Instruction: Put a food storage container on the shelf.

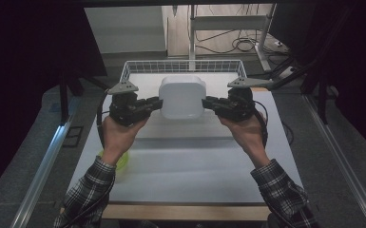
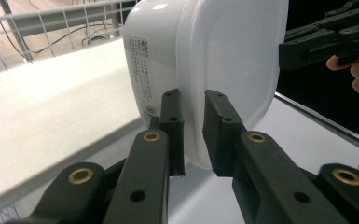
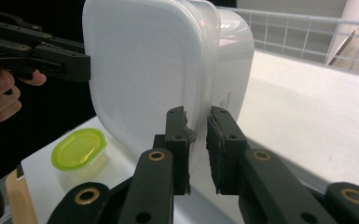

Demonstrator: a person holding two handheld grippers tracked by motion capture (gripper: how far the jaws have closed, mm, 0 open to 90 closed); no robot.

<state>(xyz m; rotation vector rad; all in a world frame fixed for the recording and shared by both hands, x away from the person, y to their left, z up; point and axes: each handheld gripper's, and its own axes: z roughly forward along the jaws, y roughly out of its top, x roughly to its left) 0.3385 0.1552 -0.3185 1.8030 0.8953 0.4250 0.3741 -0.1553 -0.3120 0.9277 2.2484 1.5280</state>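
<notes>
A white lidded plastic container (image 1: 182, 96) hangs in the air above the table, held from both sides. My left gripper (image 1: 158, 104) is shut on the rim at its left edge, and my right gripper (image 1: 207, 102) is shut on the rim at its right edge. Seen from the left gripper view, the container (image 2: 214, 60) stands on edge with its lid rim pinched between the black pads (image 2: 173, 122). From the right gripper view, the same container (image 3: 158, 70) has its rim clamped between the pads (image 3: 177, 140), with the other gripper (image 3: 51, 56) across from it.
A white wire basket (image 1: 183, 66) sits at the far end of the white table (image 1: 195, 166). A small container with a yellow-green lid (image 3: 78, 149) rests near the table's front left (image 1: 123, 159). Cables lie on the floor beyond. Dark space flanks both sides.
</notes>
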